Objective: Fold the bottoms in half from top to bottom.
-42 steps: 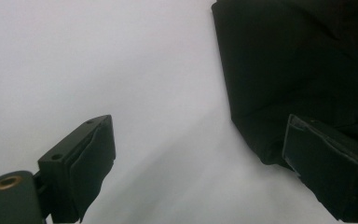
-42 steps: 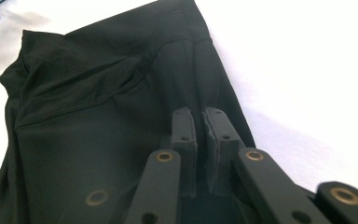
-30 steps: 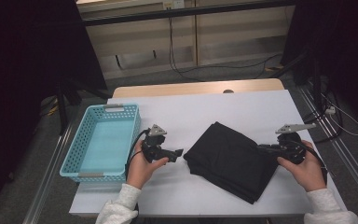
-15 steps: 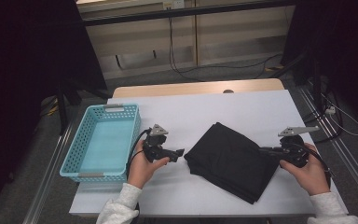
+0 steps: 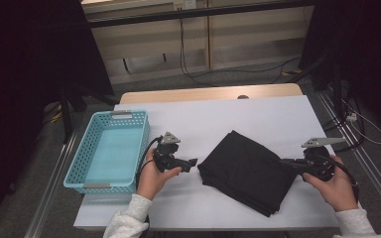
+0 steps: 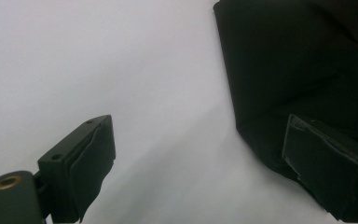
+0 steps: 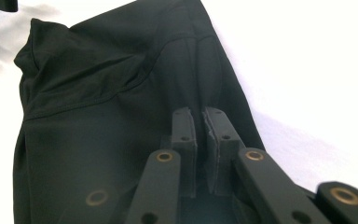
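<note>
A folded black garment (image 5: 248, 171) lies on the white table (image 5: 258, 116), turned like a diamond, with a turquoise basket (image 5: 110, 151) well apart at its 9 o'clock. The right gripper (image 5: 286, 162) sits at the garment's 3 o'clock corner; in the right gripper view its jaws are almost together and appear to pinch a small ridge of the black cloth (image 7: 121, 93), though whether fabric is truly caught cannot be told for sure. The left gripper (image 5: 193, 162) rests just beside the garment's 9 o'clock edge, jaws spread wide with nothing between them, one jaw over bare table and the other over the cloth's border (image 6: 270, 70). The step in hand looks like taking hold of the garment at both sides. Next, the left gripper likely needs to slide onto the edge and close, so both can lift together toward the basket.
</note>
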Available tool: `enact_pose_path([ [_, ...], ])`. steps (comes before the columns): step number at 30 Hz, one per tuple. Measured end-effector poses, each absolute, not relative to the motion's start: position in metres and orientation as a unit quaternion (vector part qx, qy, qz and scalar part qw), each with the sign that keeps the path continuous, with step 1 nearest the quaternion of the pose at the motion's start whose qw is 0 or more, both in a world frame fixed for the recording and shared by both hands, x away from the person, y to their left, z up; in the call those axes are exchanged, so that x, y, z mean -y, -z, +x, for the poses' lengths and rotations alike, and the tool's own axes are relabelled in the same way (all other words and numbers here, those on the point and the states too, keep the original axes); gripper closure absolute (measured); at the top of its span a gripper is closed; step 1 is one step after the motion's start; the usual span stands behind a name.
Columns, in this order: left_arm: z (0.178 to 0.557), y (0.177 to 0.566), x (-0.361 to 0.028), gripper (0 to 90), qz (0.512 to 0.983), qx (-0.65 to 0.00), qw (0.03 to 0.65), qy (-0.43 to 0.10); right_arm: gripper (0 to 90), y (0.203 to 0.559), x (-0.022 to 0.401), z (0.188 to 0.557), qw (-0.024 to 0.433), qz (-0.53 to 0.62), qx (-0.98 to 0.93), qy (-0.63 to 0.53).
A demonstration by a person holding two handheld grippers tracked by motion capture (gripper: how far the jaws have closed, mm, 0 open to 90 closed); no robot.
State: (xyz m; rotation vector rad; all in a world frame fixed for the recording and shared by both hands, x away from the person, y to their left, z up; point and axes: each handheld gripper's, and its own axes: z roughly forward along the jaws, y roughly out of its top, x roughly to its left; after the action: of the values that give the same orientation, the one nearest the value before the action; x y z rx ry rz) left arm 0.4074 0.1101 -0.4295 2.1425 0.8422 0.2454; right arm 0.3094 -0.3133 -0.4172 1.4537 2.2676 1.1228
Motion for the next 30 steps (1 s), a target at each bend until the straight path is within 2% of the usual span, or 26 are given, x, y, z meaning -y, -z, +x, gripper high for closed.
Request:
enact_pose_path([
  [17, 0.4071, 0.4285, -0.1053, 8.7, 0.849, -0.328, 0.403, -0.093, 81.5, 0.4226, 0.3186, 0.3023, 0.118, 0.500, -0.773, -0.372],
  [24, 0.4057, 0.4282, -0.1040, 8.5, 0.848, -0.329, 0.406, -0.086, 67.9, 0.4233, 0.3196, 0.3027, 0.142, 0.505, -0.768, -0.369],
  [30, 0.4042, 0.4295, -0.1006, 8.2, 0.850, -0.328, 0.405, -0.081, 54.5, 0.4266, 0.3182, 0.3050, 0.143, 0.504, -0.768, -0.367],
])
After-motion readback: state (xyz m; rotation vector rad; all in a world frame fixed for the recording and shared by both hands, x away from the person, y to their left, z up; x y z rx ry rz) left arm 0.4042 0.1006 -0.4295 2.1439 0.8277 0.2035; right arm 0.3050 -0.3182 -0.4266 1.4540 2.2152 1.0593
